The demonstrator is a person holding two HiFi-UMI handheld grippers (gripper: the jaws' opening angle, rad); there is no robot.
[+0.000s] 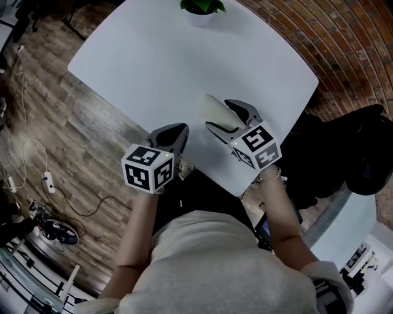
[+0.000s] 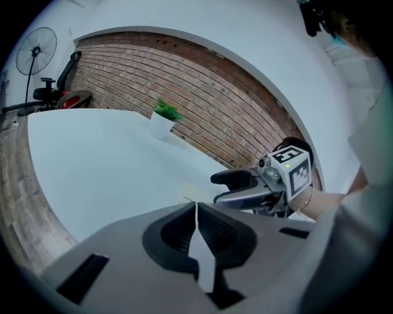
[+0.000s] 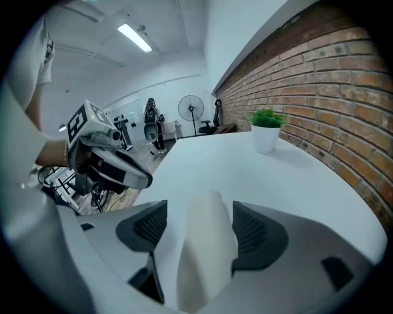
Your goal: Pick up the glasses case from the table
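Observation:
A cream glasses case point(image 1: 216, 110) lies on the white table point(image 1: 153, 61) near its front edge. My right gripper point(image 1: 219, 115) is open and straddles the case. In the right gripper view the case point(image 3: 209, 245) sits between the two pads, close against the right one, with a gap to the left one. My left gripper point(image 1: 183, 127) is shut with nothing in it, hanging at the table's front edge to the left of the case. In the left gripper view its jaws point(image 2: 196, 205) meet in a thin line, and the right gripper point(image 2: 216, 188) shows beyond them.
A small potted plant point(image 1: 201, 9) in a white pot stands at the table's far edge. A brick wall point(image 3: 331, 80) runs along the table's far side. Cables point(image 1: 43, 178) lie on the wooden floor at left. A dark chair point(image 1: 362, 153) stands at right.

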